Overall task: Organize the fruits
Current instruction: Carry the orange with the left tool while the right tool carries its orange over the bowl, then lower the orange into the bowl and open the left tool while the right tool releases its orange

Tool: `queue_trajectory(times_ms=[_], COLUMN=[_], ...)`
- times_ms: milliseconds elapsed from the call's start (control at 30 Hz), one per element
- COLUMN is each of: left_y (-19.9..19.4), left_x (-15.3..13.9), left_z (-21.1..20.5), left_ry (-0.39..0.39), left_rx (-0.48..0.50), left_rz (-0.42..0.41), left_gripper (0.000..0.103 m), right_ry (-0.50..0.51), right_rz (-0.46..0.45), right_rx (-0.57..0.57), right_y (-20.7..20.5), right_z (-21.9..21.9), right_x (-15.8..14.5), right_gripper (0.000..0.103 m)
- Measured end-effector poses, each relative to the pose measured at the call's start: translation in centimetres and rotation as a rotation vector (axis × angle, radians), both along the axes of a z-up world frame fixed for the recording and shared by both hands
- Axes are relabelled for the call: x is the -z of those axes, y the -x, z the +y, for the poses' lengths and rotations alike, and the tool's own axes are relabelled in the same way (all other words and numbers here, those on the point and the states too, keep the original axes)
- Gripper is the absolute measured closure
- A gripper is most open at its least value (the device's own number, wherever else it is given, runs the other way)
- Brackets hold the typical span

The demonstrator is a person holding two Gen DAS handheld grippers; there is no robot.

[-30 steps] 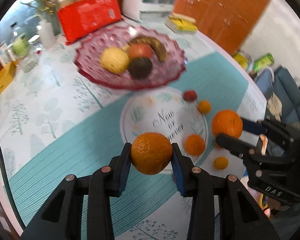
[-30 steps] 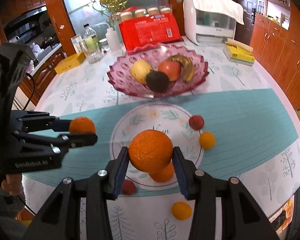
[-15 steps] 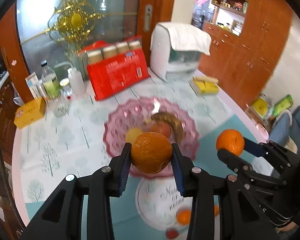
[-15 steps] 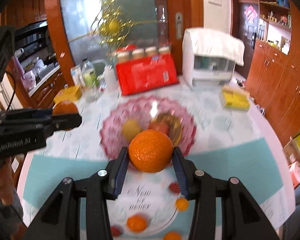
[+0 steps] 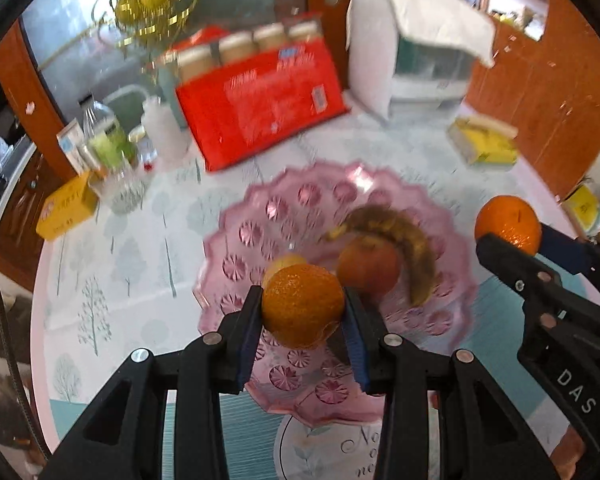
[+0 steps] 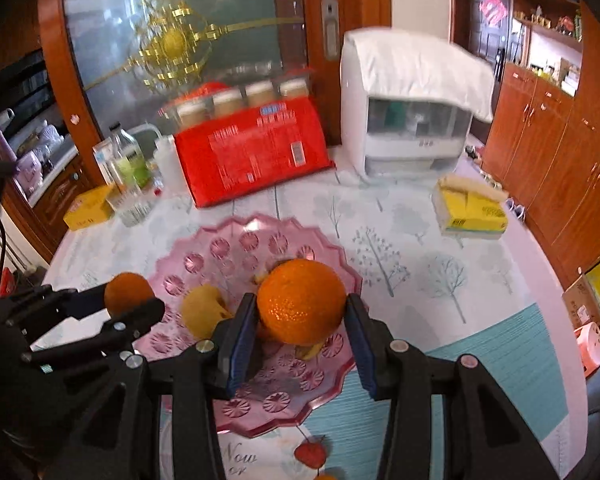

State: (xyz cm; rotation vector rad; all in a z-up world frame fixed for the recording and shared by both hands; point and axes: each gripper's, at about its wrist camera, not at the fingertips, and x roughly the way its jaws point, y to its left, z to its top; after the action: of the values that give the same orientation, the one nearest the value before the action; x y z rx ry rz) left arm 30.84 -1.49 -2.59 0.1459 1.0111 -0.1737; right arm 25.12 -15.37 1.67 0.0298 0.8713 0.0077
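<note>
Both wrist fisheyes look forward and down along their own fingers, close over the pink fruit bowl (image 5: pixel 236 240); left view sits left of it, right view (image 6: pixel 228 252) right – each catches the other gripper at frame edge; shared backdrop – red box (image 5: pixel 260 108), white appliance (image 6: pixel 412 120).

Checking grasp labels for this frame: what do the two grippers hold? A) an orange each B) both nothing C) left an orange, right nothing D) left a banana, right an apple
A: the left gripper is shut on one orange and the right gripper on another orange, both over the pink bowl.
</note>
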Motion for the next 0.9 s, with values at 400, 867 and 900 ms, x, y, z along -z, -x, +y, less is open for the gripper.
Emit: queue_trajectory(times_ms=[400, 867, 900], left_y=[-2.3, -2.6, -2.5], left_x=[5.7, 6.7, 6.5], left_z=[-0.1, 0.7, 1.2], left_ry=[-0.042, -0.078, -0.066], left_rx=[-0.084, -0.164, -0.177], left_rz=[0.045, 0.046, 0.046], left_gripper=[0.066, 0.029, 0.024], right_ry=[-0.017, 0.013, 0.009], right_rz=[0.106, 0.14, 0.141], right_rx=[-0.042, -0.094, -0.093], right_y=[-3.1, -4.1, -4.1], right_z=[-0.1, 0.9, 0.8], right_x=[7.7, 10.0, 10.0], right_gripper=[0.058, 0.057, 0.056])
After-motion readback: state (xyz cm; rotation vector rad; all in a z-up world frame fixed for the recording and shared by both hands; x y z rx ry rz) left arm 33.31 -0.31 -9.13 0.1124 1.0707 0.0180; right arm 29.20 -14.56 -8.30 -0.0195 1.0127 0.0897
